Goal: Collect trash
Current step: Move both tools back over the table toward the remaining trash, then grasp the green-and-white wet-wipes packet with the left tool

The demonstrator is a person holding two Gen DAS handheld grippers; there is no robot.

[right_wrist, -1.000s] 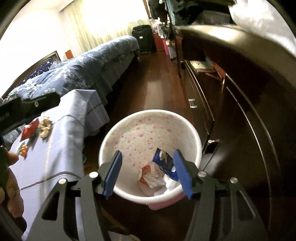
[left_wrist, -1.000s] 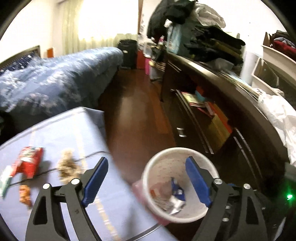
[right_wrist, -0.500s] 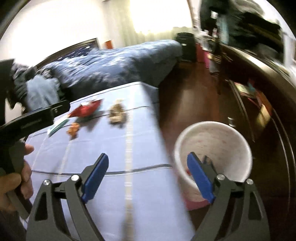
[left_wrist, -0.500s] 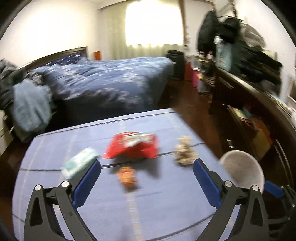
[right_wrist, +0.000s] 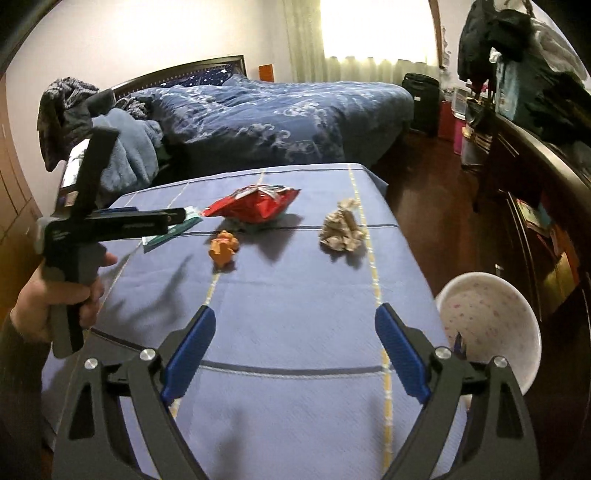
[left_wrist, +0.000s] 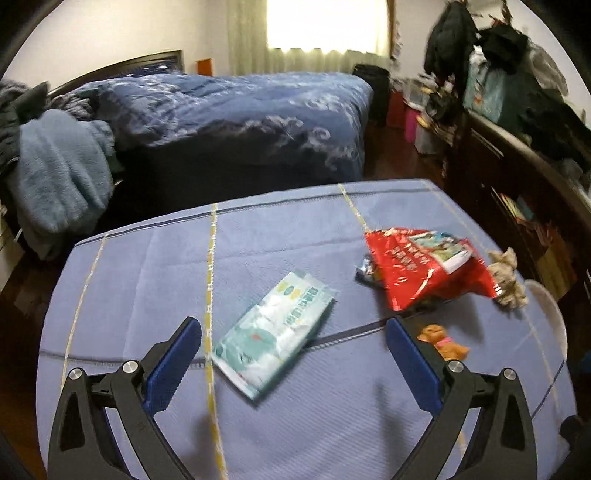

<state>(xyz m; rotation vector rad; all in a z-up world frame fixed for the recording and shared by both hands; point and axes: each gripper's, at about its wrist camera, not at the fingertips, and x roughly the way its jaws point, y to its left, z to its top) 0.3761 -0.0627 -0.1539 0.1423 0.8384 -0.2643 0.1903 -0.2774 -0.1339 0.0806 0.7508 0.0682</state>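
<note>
A home bedroom: made bed [left_wrist: 236,110], curtained window [left_wrist: 325,26], heaped clothes [left_wrist: 517,74].

You are shooting toward a curtained window [right_wrist: 373,37] that is blowing out to white glare, leaving the room dim. Soft shadows are falling toward you across the tabletop [left_wrist: 295,424]. Fisheye bending is curving the edges, and slight motion blur is smearing detail.

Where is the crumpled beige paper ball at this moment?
In the right wrist view, the crumpled beige paper ball lies on the blue tablecloth near its right edge, right of the red snack bag.
</note>
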